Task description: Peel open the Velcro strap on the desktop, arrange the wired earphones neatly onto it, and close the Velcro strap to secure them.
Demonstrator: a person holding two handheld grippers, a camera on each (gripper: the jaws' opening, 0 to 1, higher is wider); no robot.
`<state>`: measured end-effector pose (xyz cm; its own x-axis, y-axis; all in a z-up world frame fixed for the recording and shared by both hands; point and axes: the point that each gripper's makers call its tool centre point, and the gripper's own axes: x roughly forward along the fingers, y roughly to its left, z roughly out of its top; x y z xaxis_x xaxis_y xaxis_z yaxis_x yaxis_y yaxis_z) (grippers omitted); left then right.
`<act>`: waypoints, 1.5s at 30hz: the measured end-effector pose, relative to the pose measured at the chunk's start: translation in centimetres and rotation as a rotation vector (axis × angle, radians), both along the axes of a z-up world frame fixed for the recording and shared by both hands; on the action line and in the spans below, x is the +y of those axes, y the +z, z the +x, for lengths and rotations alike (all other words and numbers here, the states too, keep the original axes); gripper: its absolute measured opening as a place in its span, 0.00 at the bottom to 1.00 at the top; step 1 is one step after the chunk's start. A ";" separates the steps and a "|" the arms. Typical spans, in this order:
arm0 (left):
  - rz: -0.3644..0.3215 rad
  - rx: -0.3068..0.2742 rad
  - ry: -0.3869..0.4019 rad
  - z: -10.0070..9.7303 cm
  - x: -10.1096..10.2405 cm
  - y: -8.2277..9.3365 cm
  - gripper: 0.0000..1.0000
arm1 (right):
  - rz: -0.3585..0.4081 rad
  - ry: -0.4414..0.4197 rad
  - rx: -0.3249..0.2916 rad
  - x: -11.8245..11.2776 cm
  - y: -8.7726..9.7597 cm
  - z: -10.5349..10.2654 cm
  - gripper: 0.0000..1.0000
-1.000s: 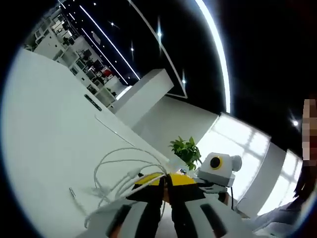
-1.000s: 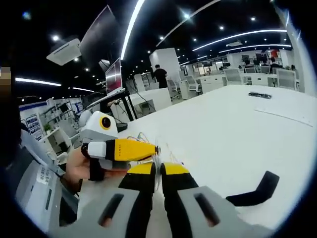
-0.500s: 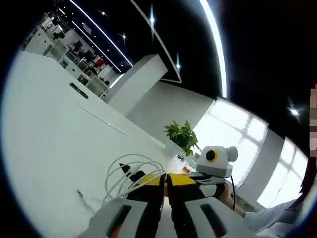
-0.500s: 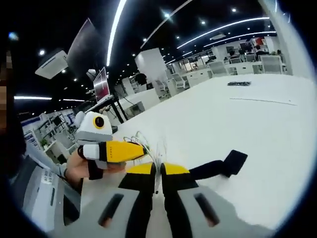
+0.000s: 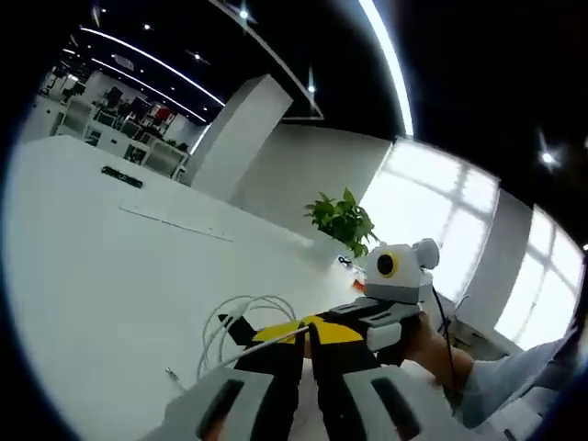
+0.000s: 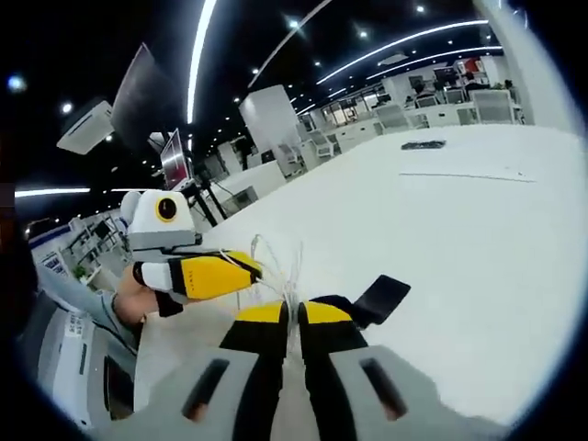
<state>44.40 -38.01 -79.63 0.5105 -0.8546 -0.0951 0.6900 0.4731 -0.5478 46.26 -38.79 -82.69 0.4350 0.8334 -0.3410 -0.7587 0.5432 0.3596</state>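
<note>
While both grippers pinch the earphones, the white desktop (office ceiling lights) spreads wide.

The worktop is plain white and unpatterned. On it the earphone cable is white, coiled in thin loops, with a small silver plug at about 8 o'clock in the left gripper view. The Velcro strap is solid black. The left tool has yellow tips over black fingers on a pale grey body with dark slots; the right tool wears the same yellow, black and grey. At 1 o'clock in the left gripper view, a potted plant is leafy green. The person's sleeve is light blue-grey.
</note>
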 end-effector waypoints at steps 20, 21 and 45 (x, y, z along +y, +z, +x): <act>0.086 -0.028 -0.046 2.2 -0.5 -1.0 0.07 | 0.060 -0.104 0.115 -2.8 -1.6 1.6 0.08; 0.079 -0.023 -0.046 2.3 -0.4 -1.1 0.07 | 0.063 -0.109 0.123 -2.9 -1.7 1.6 0.08; 0.153 -0.001 -0.047 3.1 0.1 -4.7 0.07 | -0.021 -0.138 0.116 -4.0 -2.9 0.8 0.10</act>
